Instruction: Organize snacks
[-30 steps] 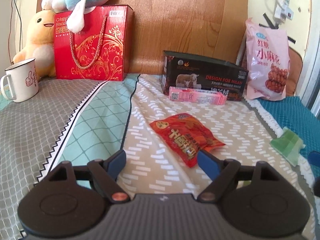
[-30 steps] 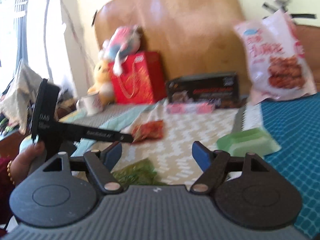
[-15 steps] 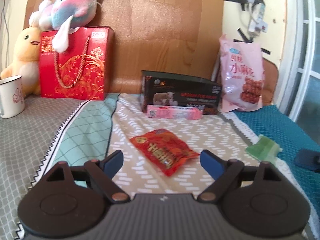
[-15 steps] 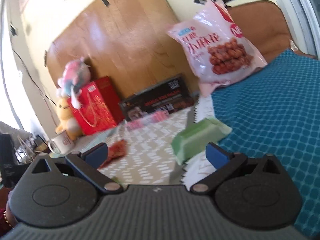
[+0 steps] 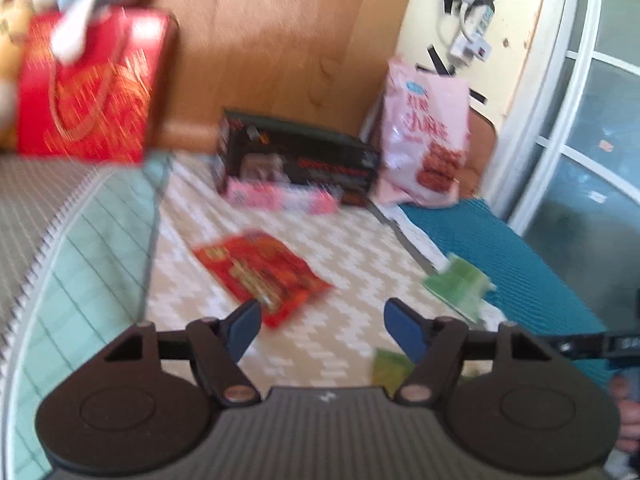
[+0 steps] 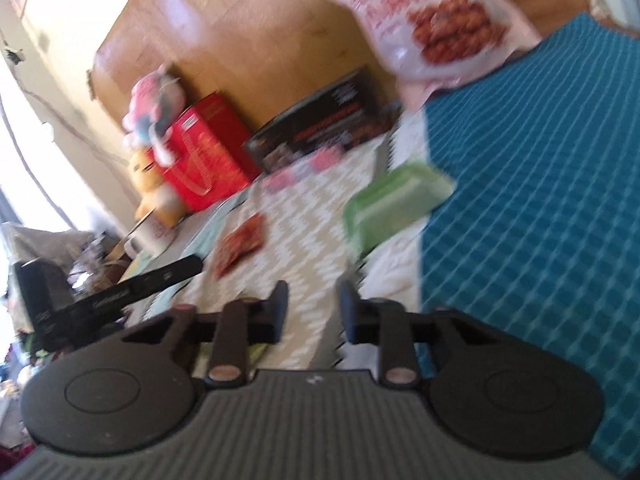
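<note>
Through your left wrist camera everything is blurring. Your left gripper (image 5: 322,326) is closing its jaws on nothing, the red snack packet (image 5: 262,276) lying on the bed (image 5: 352,256) at 11 o'clock of them. A mug seen earlier is now out of frame.

Your right wrist camera is tilting. Your right gripper (image 6: 312,306) is narrowing, empty; the green packet (image 6: 394,204) is sitting at 1 o'clock. Only here is the yellow plush (image 6: 154,192) showing.

closing right tool (image 6: 313,312) near green packet (image 6: 394,206)
</note>
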{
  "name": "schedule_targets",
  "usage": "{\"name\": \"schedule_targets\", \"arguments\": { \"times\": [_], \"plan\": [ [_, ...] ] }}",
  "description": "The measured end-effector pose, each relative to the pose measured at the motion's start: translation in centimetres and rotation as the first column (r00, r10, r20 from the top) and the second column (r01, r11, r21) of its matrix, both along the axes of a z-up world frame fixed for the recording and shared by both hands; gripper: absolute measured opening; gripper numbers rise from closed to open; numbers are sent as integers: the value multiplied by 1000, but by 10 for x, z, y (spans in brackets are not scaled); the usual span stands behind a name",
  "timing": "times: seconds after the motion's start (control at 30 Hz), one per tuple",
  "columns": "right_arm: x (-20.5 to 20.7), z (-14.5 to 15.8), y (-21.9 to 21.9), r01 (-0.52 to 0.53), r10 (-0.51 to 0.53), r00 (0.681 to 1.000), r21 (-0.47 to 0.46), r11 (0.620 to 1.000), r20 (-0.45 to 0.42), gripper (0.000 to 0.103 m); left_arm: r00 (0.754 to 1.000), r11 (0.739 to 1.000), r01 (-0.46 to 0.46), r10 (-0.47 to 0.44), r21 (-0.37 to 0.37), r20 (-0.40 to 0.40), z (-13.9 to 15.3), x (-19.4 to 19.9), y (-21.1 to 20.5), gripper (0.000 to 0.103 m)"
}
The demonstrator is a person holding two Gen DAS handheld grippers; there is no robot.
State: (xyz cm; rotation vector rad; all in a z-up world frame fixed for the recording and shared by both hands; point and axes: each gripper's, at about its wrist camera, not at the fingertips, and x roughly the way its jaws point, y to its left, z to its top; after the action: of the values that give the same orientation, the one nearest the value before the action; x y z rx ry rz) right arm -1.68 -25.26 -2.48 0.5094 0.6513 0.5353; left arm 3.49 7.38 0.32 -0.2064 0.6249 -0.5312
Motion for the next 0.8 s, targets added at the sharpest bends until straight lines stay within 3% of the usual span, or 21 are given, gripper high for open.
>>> {"name": "schedule_targets", "arguments": {
  "times": [0.13, 0.27, 0.43, 0.5, 0.57, 0.63, 0.67, 0.8],
  "plan": [
    [-1, -2, 13, -88, 88, 996, 19, 996, -25, 25, 993, 992, 87, -94, -90, -74, -4, -7, 5, 68],
    [5, -9, 24, -121, 122, 991, 15, 993, -55, 27, 975, 982, 137, -157, -134, -157, -12, -15, -1, 70],
    [17, -16, 44, -183, 189, 978, 70, 981, -85, 26, 977, 982, 143, -161, -127, -141, -13, -25, -15, 75],
    [22, -15, 54, -202, 206, 974, 56, 978, -92, 18, 980, 984, 136, -151, -118, -131, -12, -28, -17, 74],
    [26, -16, 60, -210, 214, 972, 53, 976, -92, 13, 983, 986, 108, -125, -126, -135, -13, -26, -15, 66],
    [31, -14, 63, -201, 203, 976, 30, 979, -77, 9, 984, 989, 74, -93, -127, -153, -14, -21, -12, 39],
    [34, -14, 64, -192, 194, 978, 28, 981, -74, 9, 983, 990, 56, -78, -131, -168, -14, -18, -10, 33],
    [47, -9, 66, -181, 182, 981, 21, 983, -64, 8, 972, 977, 31, -79, -212, -222, -10, 0, -1, 26]
  ]
}}
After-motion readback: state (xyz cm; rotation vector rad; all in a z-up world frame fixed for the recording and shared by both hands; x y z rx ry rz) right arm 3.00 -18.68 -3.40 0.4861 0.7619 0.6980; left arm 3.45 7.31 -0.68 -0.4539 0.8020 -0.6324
